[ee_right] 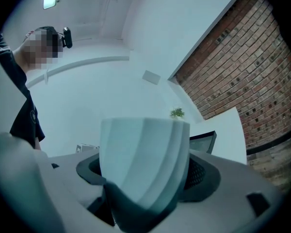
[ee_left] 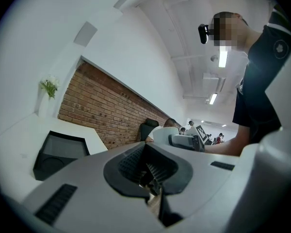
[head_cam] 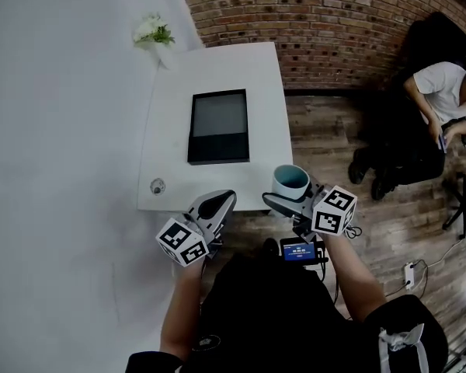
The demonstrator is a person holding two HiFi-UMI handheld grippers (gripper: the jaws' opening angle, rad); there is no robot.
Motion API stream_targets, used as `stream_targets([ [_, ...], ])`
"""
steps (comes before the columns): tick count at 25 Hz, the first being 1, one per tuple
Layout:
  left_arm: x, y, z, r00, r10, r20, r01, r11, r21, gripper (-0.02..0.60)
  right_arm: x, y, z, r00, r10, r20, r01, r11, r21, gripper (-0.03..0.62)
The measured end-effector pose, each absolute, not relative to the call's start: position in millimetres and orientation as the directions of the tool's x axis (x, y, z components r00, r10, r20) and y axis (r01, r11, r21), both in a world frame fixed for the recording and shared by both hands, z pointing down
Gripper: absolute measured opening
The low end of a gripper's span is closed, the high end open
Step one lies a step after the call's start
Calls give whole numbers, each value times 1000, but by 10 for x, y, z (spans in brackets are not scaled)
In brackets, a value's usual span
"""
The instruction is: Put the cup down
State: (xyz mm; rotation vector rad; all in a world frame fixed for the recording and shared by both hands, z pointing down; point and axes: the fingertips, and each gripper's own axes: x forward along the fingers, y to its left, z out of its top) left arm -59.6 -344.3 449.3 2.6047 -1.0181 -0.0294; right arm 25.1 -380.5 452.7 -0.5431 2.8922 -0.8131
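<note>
Right tool (head_cam: 295,196) is pinching the cup (ee_right: 144,161), one jaw on either side of its pale ribbed wall. From the head view the cup hangs over the near right corner of the tabletop (head_cam: 217,68) with its mouth facing up and a teal inside showing (whether its base touches the tabletop cannot be told from here). Left tool (head_cam: 220,203) has its jaws pressed together with nothing between them; it sits at the near edge of the tabletop, left of the cup and apart from it. Each tool carries its marker cube, just off the near edge of the tabletop.

At the middle of the tabletop lies a black tray (head_cam: 219,127) with a grey inside. A small round thing (head_cam: 157,185) sits by the near left corner, and white flowers (head_cam: 152,30) stand at the far left corner. Beyond the tabletop's far edge runs a brick wall (head_cam: 326,14). Off to the right of the tabletop, on the wooden floor (head_cam: 326,130), a seated person (head_cam: 439,99) in a white top leans forward.
</note>
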Motion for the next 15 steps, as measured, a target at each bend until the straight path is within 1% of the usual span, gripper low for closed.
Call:
stream_targets([
  [5,-691,-3572,4549,751,-652,102,-642,-688,338,8,121,-3916,4539,-932,-361,21,-321,799,-508,394],
  [15,-903,-3730,4507,787,-611,86,-601,-727,333,8,-117,-4019,4468,-913,-407,30,-368,789,-491,394],
])
